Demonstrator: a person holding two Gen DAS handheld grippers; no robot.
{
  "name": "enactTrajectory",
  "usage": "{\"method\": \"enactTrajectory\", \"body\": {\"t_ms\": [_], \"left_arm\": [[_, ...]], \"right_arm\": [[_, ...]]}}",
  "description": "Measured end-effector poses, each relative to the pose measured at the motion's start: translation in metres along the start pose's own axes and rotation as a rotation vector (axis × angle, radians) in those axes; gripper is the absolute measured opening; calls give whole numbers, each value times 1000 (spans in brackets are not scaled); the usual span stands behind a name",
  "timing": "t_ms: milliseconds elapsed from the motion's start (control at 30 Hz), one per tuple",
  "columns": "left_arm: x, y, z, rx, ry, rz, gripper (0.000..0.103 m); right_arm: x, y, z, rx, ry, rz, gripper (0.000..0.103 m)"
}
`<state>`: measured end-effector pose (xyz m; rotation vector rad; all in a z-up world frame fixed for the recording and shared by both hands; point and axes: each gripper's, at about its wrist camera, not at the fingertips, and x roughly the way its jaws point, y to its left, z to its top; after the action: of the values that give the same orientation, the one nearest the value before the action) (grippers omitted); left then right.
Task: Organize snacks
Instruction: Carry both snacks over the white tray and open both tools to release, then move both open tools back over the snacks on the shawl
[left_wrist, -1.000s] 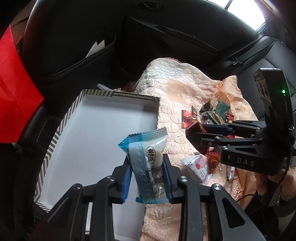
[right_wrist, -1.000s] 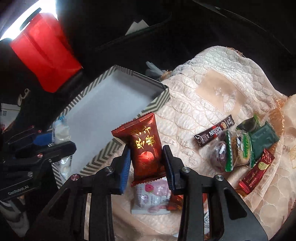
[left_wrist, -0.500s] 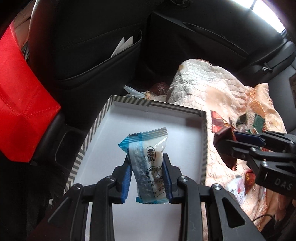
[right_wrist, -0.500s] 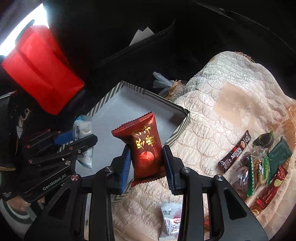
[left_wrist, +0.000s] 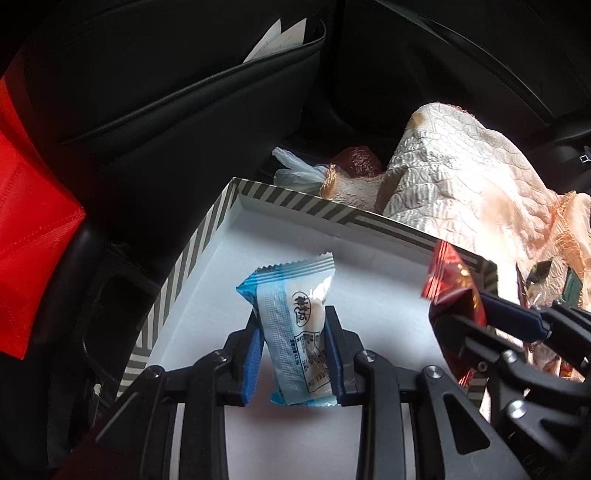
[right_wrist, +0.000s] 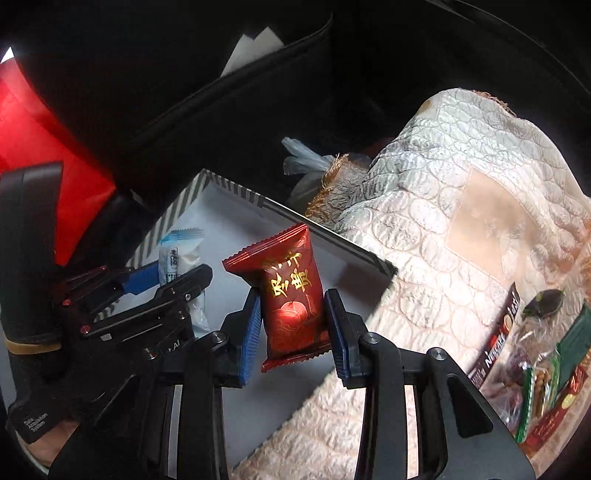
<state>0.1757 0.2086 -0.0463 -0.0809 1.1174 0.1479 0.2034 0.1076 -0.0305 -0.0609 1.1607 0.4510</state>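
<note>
My left gripper (left_wrist: 293, 354) is shut on a blue-and-white snack packet (left_wrist: 291, 325), held upright over the white floor of a striped-rim box (left_wrist: 295, 201). In the right wrist view my right gripper (right_wrist: 291, 328) is shut on a red snack packet (right_wrist: 291, 295) with gold lettering, hanging above the box's (right_wrist: 236, 190) right rim. The red packet (left_wrist: 452, 280) and the right gripper (left_wrist: 513, 325) also show at the right of the left wrist view. The left gripper (right_wrist: 166, 275) with its blue packet (right_wrist: 181, 254) shows at the left of the right wrist view.
The box rests on a cream quilted cloth (right_wrist: 461, 206) over a car seat. Several loose snacks, among them a Nescafe stick (right_wrist: 495, 347), lie on the cloth at the right. A red bag (left_wrist: 26, 236) sits left; a black seat-back pocket (left_wrist: 184, 88) with papers rises behind.
Both grippers have moved left and down toward the box, each keeping its packet. The left one now hangs over the box floor; the right one has reached the box's right rim.
</note>
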Motion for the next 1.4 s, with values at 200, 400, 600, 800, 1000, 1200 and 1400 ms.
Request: {"method": "enactTrajectory", "body": {"t_ms": [200, 400, 600, 800, 1000, 1200, 1400], "left_arm": [[16, 6, -1, -17, 17, 19, 34], [17, 14, -4, -63, 12, 58, 75], [5, 18, -12, -53, -6, 52, 77], [-22, 9, -28, -49, -48, 17, 81], [-49, -14, -49, -11, -75, -27, 83], [-70, -41, -69, 20, -77, -74, 84], [-86, -70, -90, 72, -80, -104, 85]], "right_arm": [[21, 5, 0, -33, 45, -28, 33], [23, 1, -3, -10, 32, -40, 44], [3, -4, -9, 18, -14, -5, 50], [-29, -6, -28, 53, -56, 11, 50], [-66, -16, -58, 66, -92, -5, 50], [-94, -36, -92, 102, -119, -25, 50], [-126, -65, -128, 146, -138, -56, 50]]}}
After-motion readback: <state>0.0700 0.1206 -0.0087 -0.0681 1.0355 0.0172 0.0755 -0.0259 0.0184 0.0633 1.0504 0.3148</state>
